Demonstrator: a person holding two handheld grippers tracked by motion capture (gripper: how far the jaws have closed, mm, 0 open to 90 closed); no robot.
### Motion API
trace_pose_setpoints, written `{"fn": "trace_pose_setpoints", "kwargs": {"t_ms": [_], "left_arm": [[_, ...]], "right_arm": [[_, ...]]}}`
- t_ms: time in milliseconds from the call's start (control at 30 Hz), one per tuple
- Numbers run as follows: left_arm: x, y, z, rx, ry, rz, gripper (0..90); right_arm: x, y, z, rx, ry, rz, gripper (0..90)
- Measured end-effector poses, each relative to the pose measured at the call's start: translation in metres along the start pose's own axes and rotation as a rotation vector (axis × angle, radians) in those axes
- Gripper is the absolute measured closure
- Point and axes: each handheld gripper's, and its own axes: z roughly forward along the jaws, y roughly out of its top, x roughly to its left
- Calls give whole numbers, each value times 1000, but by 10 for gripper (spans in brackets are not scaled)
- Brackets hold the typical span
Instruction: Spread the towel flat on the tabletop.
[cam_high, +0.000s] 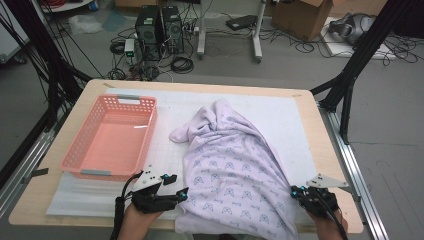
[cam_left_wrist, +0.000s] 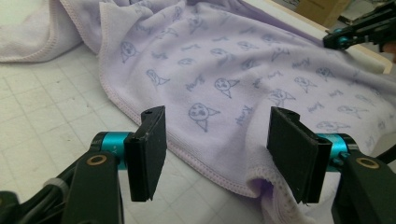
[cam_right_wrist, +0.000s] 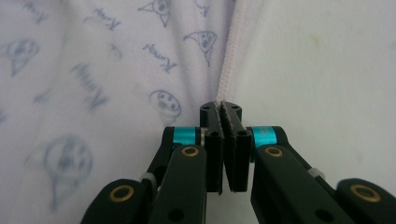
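A lilac towel (cam_high: 235, 165) printed with small cat faces lies bunched across the white mat, its near end hanging over the table's front edge. My left gripper (cam_high: 179, 184) stands open at the towel's near left corner. In the left gripper view its jaws (cam_left_wrist: 219, 158) straddle the stitched hem (cam_left_wrist: 196, 163) without pressing on it. My right gripper (cam_high: 295, 191) is at the towel's right edge. In the right gripper view its jaws (cam_right_wrist: 225, 109) are shut, with the pink hem (cam_right_wrist: 231, 56) running straight into the tips. The right gripper (cam_left_wrist: 343, 37) also appears across the towel (cam_left_wrist: 243, 70) in the left gripper view.
A pink plastic basket (cam_high: 129, 99) with nothing in it stands on the left of the white mat (cam_high: 280, 115). The wooden table (cam_high: 45, 190) ends close behind both hands. Black frame posts rise at both sides, with computers and cables on the floor beyond.
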Motion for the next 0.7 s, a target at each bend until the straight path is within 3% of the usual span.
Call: {"fn": "trace_pose_setpoints", "kwargs": {"t_ms": [133, 200, 300, 367, 433, 567, 667, 700], "left_arm": [[5, 3, 3, -2, 14, -7, 379], [8, 4, 7, -2, 23, -9, 378], [12, 9, 14, 7, 26, -8, 379], [16, 12, 22, 18, 29, -14, 381], [21, 17, 34, 42, 28, -19, 381], [33, 26, 57, 76, 47, -44, 385], [43, 34, 75, 102, 96, -53, 384], [46, 36, 79, 106, 112, -50, 384]], "right_arm": [[4, -13, -15, 19, 32, -28, 872], [6, -13, -17, -14, 44, -39, 838], [7, -3, -16, -95, 48, -29, 677], [8, 7, -12, -130, 44, -25, 650], [9, 18, -3, -152, 24, -42, 612], [2, 42, 26, -141, 1, -41, 583], [-6, 55, 52, -110, -22, -6, 594], [-7, 57, 60, -96, -35, -7, 634]]}}
